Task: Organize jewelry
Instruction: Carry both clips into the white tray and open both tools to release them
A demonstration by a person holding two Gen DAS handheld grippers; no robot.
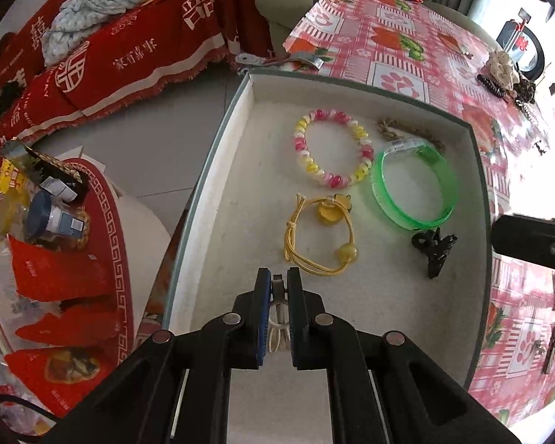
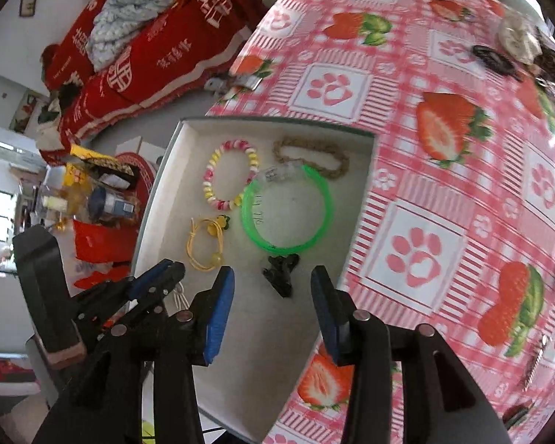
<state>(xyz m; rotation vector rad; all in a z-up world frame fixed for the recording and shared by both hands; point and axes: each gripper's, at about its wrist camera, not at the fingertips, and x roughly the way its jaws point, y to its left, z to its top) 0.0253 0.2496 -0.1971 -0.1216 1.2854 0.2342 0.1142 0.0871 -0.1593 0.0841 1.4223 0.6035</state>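
White lining covers the floor of the shallow box (image 1: 240, 170), which sits on the strawberry-print tabletop (image 2: 444, 148) and already holds five pieces. In the left wrist view the beaded bracelet (image 1: 333, 148) lies at about twelve o'clock in the box, the braided cord bracelet (image 1: 392, 127) and the green bangle (image 1: 412, 188) toward two o'clock, the yellow hair tie (image 1: 320, 236) near the centre and the black claw clip (image 1: 434, 249) at about three o'clock.

The left gripper (image 1: 278, 288) points down over the six o'clock end of the box, its jaws nearly shut on a small white clip (image 1: 279, 327); what kind of piece it is stays hard to tell. The right gripper (image 2: 272, 285) hangs above the black claw clip with its jaws parted and nothing between them, the pads clear of the clip.

My reading: the step in hand is placing. The black clip looks just set down, and the white clip is next. That calls for lowering the left gripper onto the bare lining at six o'clock, clear of the yellow hair tie just beyond its tips, then parting the jaws. More pieces wait on the tabletop at its far two o'clock corner (image 1: 503, 74), so the sorting seems roughly midway.
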